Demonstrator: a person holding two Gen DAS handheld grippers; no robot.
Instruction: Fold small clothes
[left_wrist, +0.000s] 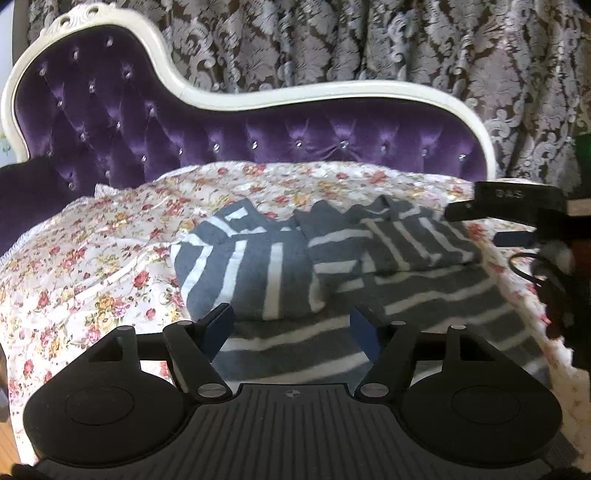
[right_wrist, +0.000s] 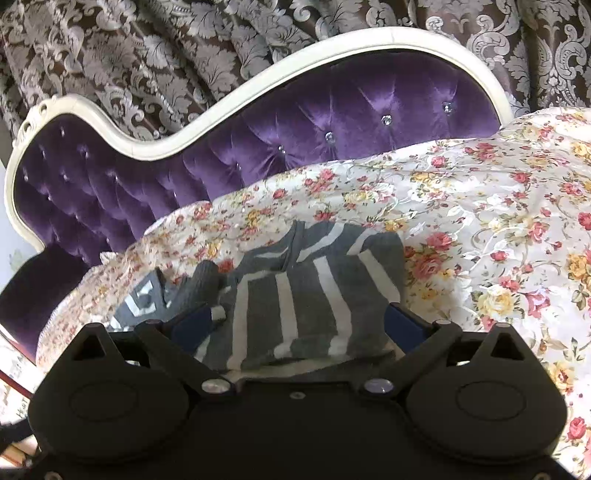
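Grey-and-white striped knit garment (left_wrist: 280, 273) on floral quilted cover (left_wrist: 92, 266) ahead of left tongs (left_wrist: 291, 325), purple tufted white-framed sofa back (left_wrist: 258, 144) behind, damask curtain (left_wrist: 369, 44) beyond, right tongs (right_wrist: 306, 325) over the garment.

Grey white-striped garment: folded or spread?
Partly folded: grey white-striped garment has both sleeves turned in over its body on the floral cover; lower body spread.

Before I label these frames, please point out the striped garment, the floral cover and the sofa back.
striped garment (right_wrist: 295, 295): right wrist view, folded top panel.
floral cover (left_wrist: 92, 258): left wrist view, bare left area.
sofa back (left_wrist: 110, 122): left wrist view, purple tufted padding.
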